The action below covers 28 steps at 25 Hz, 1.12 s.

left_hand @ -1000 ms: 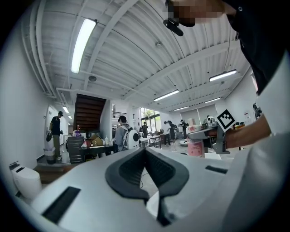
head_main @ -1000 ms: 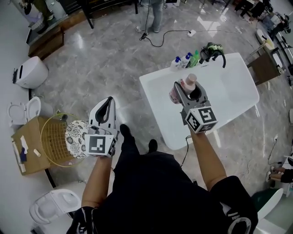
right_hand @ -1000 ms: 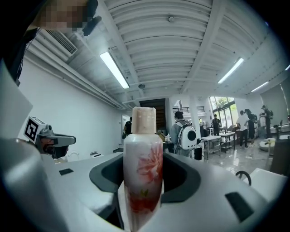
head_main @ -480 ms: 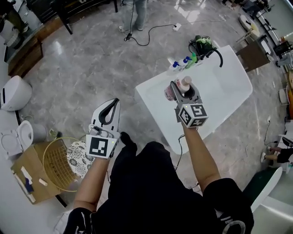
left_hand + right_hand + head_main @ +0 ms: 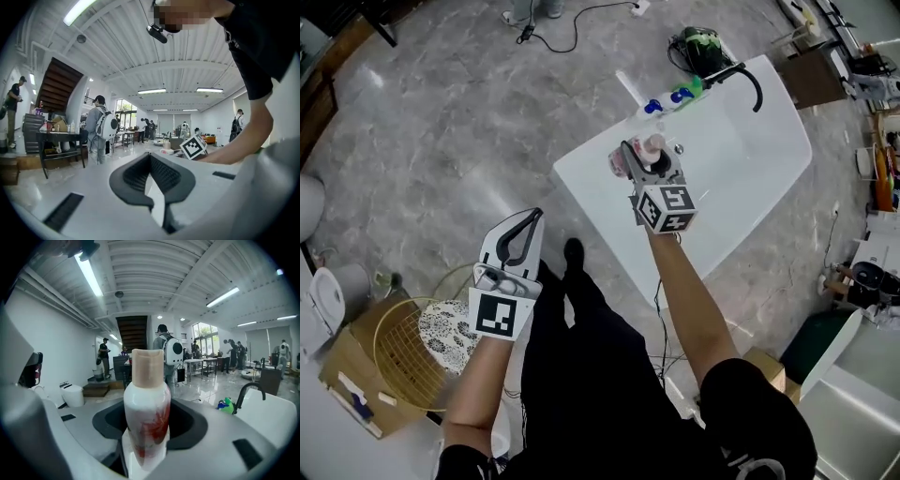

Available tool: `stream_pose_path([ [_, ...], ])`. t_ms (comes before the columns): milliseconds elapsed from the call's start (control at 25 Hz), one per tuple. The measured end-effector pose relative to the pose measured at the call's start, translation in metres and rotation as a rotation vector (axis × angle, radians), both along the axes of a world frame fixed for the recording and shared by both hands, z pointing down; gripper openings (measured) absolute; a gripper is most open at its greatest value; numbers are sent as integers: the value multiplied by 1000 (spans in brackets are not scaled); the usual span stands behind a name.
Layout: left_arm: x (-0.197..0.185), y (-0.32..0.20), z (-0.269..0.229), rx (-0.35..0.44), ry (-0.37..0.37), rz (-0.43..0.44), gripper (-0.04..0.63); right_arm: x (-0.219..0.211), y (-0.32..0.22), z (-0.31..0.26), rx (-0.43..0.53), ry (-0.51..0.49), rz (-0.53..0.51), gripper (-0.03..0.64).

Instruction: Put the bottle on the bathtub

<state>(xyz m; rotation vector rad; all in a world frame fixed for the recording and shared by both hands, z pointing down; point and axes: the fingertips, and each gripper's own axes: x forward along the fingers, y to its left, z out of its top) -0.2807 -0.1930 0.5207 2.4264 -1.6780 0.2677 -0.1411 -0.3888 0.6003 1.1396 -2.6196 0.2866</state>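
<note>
**A:** Where is the bottle [image 5: 146, 413] seen?

**B:** It is held over the tub [image 5: 741, 178], above the white flat part at the tub's near side. It is held upright, with a tan cap [image 5: 149, 365] on top. Red marks are seen on its white side.

**A:** What is it held by?

**B:** It is squeezed by the right gripper [image 5: 645, 157]. One jaw is pressed on each side of it, low down.

**A:** Is the tub touched by the bottle?

**B:** That cannot be told.

**A:** And the left gripper [image 5: 523, 225]?

**B:** It is held away from the tub, over the floor [image 5: 441, 122], on the person's left side of the tub. Its jaws are closed tip to tip. Nothing is caught between them.

**A:** What else is seen by the tub?

**B:** A black tap [image 5: 750, 80] is bent over the tub's far end. Small bottles [image 5: 670, 97] with blue and green tops are lined up on the tub's rim, just beside the tap. A cable [image 5: 572, 19] is laid on the floor past that far end.

**A:** Is anything seen far from the tub?

**B:** A round wire basket [image 5: 398, 347] is set well apart from the tub, further off than the left gripper. A round thing [image 5: 450, 323] with black patterns is seen at the basket's edge. A brown box [image 5: 342, 375] is seen under the basket.
</note>
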Motion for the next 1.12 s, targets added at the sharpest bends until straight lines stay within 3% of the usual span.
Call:
stream_pose_path([
  [200, 5, -37, 73, -52, 14, 3, 9, -7, -44, 78, -39, 7, 3, 227],
  [240, 5, -44, 84, -33, 9, 7, 9, -10, -50, 92, -43, 6, 4, 227],
  [360, 6, -71, 93, 164, -38, 43, 9, -13, -67, 131, -51, 5, 8, 227],
  [400, 6, -76, 102, 179, -41, 46, 9, -14, -72, 143, -52, 4, 11, 227],
  [520, 8, -82, 141, 96, -15, 36, 9, -16, -81, 173, -49, 5, 9, 227],
  [680, 14, -99, 155, 182, -31, 72, 9, -17, -92, 207, -45, 12, 10, 227],
  [1120, 18, -110, 192, 202, -36, 125, 9, -16, -105, 259, -23, 26, 39, 227],
])
